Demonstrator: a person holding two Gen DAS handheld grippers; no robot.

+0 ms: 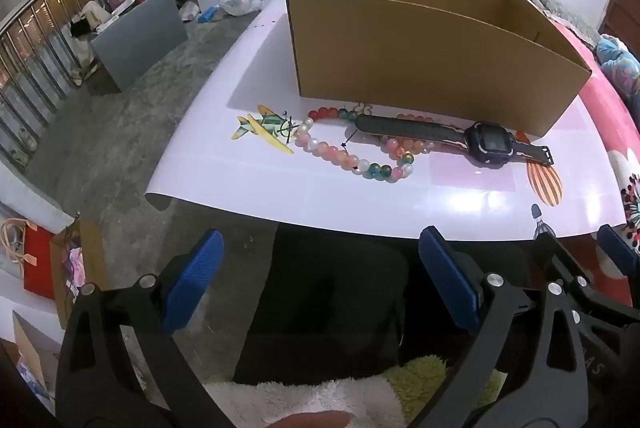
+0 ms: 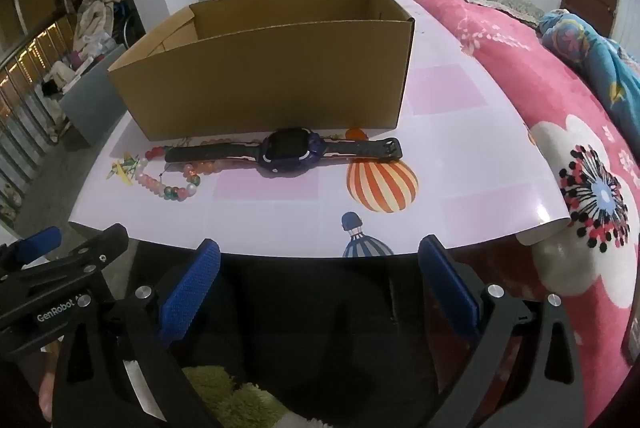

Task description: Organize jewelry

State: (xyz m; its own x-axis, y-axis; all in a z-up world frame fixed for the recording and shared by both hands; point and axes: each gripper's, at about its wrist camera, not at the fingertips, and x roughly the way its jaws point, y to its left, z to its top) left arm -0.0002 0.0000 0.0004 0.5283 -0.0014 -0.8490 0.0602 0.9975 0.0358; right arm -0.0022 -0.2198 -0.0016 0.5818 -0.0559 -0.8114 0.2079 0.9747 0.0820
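Both grippers sit off the near edge of the table (image 2: 460, 156), pitched down and forward toward it, side by side. Left gripper (image 1: 320, 284): jaws spread wide, nothing between them. Right gripper (image 2: 320, 282): same, jaws fully spread, empty. Neither touches anything on the table.

Watch (image 2: 286, 148) lies flat, strap stretched out, just in front of the cardboard box (image 2: 260, 80) near wall. Bead bracelet (image 1: 352, 148) lies to the watch's left in the right wrist view, one strap end lying across its loop. Box stands upright, open top; inside not visible from either view. Pink floral blanket (image 2: 560, 132) lies along the table's right side.
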